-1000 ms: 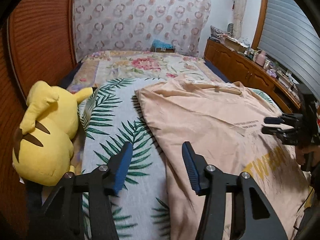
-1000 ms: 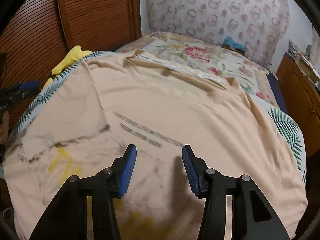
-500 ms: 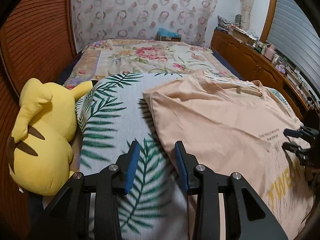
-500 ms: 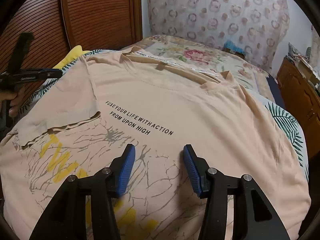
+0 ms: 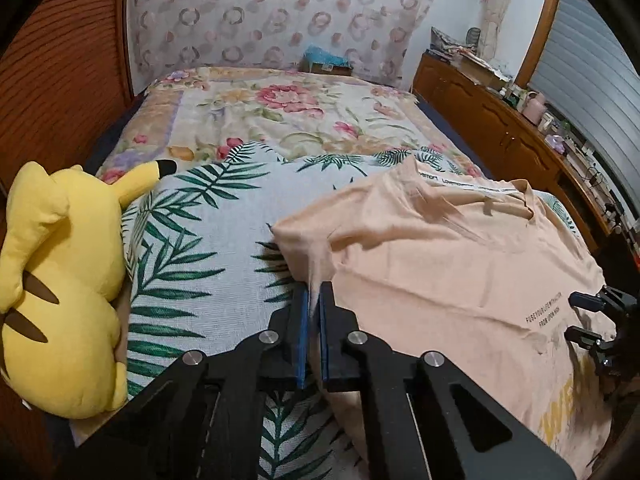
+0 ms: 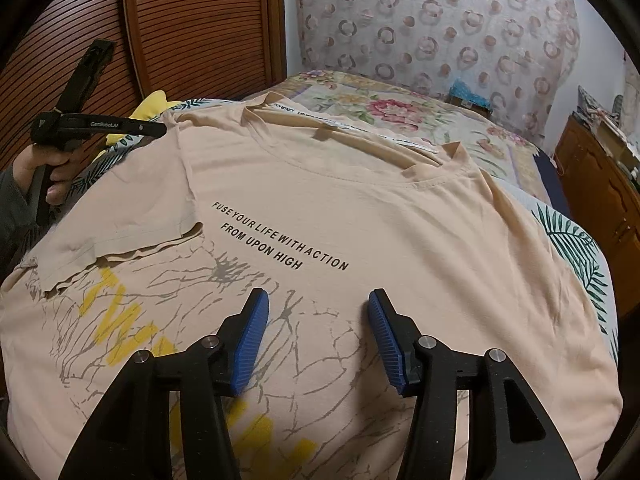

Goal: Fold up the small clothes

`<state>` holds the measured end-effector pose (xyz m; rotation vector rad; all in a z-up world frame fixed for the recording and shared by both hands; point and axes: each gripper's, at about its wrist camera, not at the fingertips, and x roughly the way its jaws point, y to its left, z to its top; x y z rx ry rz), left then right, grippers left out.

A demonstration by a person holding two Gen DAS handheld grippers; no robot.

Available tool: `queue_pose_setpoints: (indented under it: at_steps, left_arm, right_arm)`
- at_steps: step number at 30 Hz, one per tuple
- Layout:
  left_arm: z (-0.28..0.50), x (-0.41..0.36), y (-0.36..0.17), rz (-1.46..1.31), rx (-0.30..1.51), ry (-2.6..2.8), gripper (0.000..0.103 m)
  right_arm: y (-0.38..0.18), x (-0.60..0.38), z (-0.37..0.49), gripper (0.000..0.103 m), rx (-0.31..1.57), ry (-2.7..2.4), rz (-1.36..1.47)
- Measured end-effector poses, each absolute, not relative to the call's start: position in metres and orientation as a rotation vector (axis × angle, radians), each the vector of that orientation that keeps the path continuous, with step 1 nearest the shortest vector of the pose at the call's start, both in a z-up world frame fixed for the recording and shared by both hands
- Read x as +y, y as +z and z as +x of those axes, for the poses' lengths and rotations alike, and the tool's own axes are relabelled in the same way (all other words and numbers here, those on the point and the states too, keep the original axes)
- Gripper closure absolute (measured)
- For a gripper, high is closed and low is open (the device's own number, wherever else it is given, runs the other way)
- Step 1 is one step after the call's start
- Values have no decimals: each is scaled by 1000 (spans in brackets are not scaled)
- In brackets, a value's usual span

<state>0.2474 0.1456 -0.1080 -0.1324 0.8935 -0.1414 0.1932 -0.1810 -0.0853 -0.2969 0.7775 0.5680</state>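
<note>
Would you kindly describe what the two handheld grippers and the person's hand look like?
Both the left gripper and right gripper have matte black linkage frames with silver pivot bolts and ribbed blue pads on the jaws. Seen side-on, the left one bears small white lettering. The bare left hand emerges from a grey sleeve. No cables show.

Peach T-shirt [image 6: 360,216] lies face up on the palm-leaf sheet [image 5: 192,248], black slogan and yellow lettering showing (collar toward the floral bedspread [image 5: 280,120]), one sleeve folded in, its edge near the sheet lifted.
</note>
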Motion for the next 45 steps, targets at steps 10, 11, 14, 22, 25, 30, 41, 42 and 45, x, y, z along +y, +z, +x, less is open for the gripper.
queue_pose_setpoints:
  at_steps: [10,11,14,22,25,30,41,42,45]
  left_arm:
    - [266,164,-81,-53,839,-67,99]
    - [268,166,-82,-49,841,-67,99]
    - [274,166,-85,-33,852,-71,99]
    - [253,165,-88,-19,830,-50,85]
    - [236,161,-80,-14,791,-66,66]
    - [206,153,-68,-23,742,-126,34]
    - [148,113,-48,-24,650,-166,26]
    - [145,111,-48,-25,647,-172,26]
    - [134,99,-49,-5,635,-174,26]
  right_arm:
    - [-85,-181,193,48,778,568,-297]
    - [-85,-181,193,48,778,569,-297]
    - [-85,-181,193,47,778,569,-297]
    - [-85,-180,193,46,778,568,-297]
    - [-86,-180,192,44,778,570,-298]
    - [-86,-180,191,41,780,577,-301]
    - [-85,-178,194,32,784,585,-310]
    - [-85,-178,194,31,785,588,-309]
    - [-85,-177,195,29,786,591,-314]
